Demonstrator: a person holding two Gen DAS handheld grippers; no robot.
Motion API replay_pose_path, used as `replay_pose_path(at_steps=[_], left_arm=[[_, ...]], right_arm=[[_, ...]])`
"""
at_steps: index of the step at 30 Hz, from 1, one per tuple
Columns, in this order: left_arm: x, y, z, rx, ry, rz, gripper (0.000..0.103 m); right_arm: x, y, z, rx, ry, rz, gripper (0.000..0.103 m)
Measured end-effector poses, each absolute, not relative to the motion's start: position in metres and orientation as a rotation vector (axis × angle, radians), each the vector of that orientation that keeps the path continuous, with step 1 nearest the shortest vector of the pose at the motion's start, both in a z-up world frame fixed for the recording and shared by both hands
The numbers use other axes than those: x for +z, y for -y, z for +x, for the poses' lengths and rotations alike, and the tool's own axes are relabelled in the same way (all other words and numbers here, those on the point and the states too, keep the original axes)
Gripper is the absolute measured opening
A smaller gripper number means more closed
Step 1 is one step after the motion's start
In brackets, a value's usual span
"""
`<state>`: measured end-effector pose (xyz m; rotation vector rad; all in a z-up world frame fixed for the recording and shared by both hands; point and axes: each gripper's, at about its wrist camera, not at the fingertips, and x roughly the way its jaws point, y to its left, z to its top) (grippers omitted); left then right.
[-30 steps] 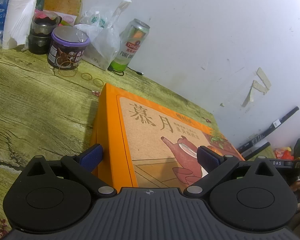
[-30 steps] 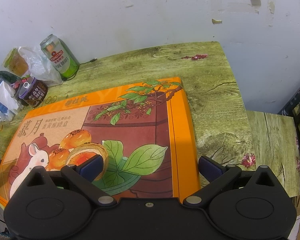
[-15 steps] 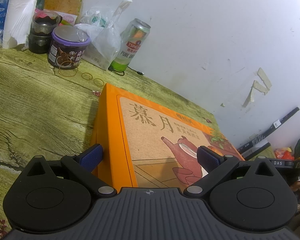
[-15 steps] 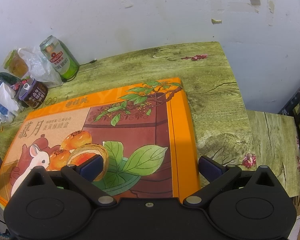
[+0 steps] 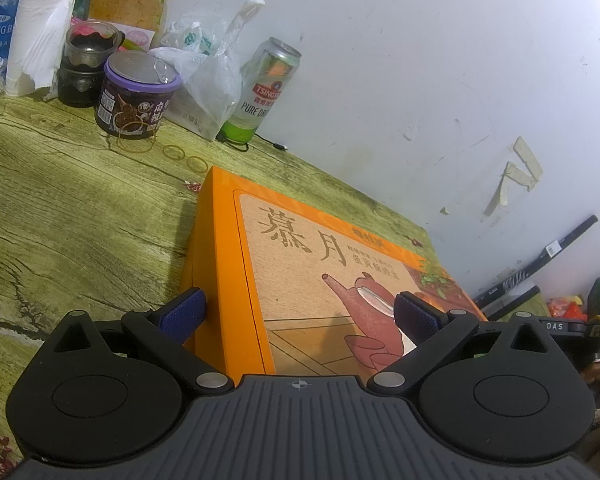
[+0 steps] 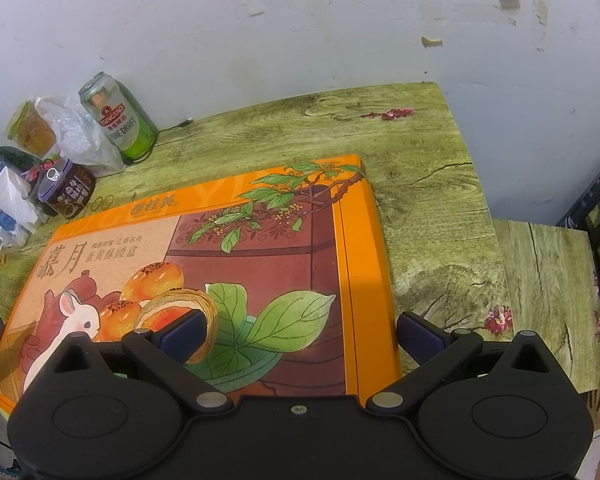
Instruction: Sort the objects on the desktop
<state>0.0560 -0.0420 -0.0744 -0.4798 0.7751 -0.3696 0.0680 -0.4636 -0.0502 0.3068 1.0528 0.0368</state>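
Note:
A big flat orange gift box (image 5: 340, 264) (image 6: 260, 264) with a rabbit and pastry picture lies on the green wood-grain table (image 5: 72, 216) (image 6: 428, 200). My left gripper (image 5: 300, 316) is open and straddles the box's left edge: one blue fingertip (image 5: 182, 314) sits beside the side wall, the other hangs over the lid. My right gripper (image 6: 302, 336) is open and straddles the box's right edge, with one fingertip (image 6: 420, 338) out past the side over the table. Whether any pad touches the box cannot be told.
Against the white wall at the back left stand a green beer can (image 5: 264, 92) (image 6: 118, 116), a purple-lidded jar (image 5: 136, 92), a plastic bag (image 5: 204, 76), a dark jar (image 5: 86, 64) and a paper roll (image 5: 40, 36). Rubber bands (image 5: 174, 152) lie nearby. A lower table (image 6: 548, 292) adjoins on the right.

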Motion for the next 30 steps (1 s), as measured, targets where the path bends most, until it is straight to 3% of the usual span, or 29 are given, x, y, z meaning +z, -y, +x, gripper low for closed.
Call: replay_pose_path(at_steps=[30], left_arm=[[-0.071,0.043,0.055,-0.394,-0.837,-0.443,0.1]], right_arm=[[-0.057,0.473,0.055,0.024,-0.978,0.395,0.103]])
